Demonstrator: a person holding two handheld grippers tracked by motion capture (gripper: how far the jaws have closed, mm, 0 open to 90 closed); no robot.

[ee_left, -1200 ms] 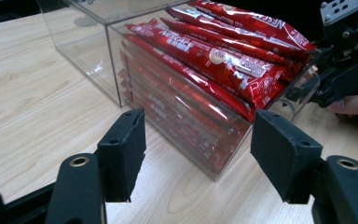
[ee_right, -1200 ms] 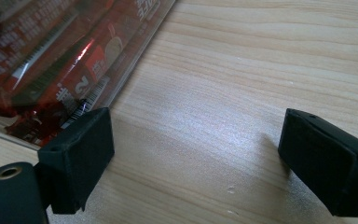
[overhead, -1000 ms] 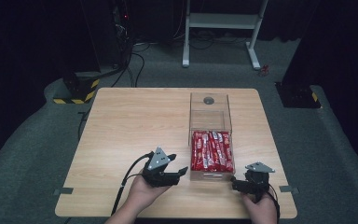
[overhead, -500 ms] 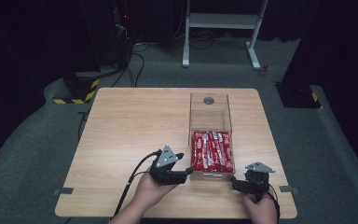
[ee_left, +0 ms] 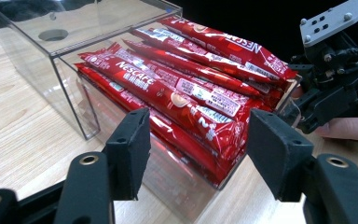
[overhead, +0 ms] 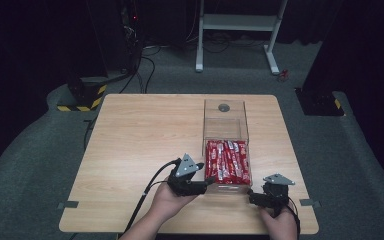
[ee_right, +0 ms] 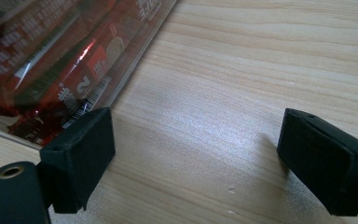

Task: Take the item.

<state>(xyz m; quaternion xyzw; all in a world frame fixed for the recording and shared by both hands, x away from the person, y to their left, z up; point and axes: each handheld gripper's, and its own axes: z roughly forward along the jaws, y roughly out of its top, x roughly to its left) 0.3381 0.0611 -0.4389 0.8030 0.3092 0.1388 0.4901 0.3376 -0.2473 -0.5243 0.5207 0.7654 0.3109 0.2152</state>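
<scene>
Two grippers rest on the desk [overhead: 130, 135], fingers apart: left gripper [ee_left: 193, 154] facing the clear box [ee_left: 70, 88] of red sachets [ee_left: 186, 100], right gripper [ee_right: 191, 158] beside it.

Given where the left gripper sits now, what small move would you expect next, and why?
Probably a short push forward and slightly up with the left gripper: its jaws stand open, framing the near ends of the red Nescafe stick packets piled in the clear acrylic box, with nothing gripped yet. The right gripper rests open on the wooden table.
</scene>
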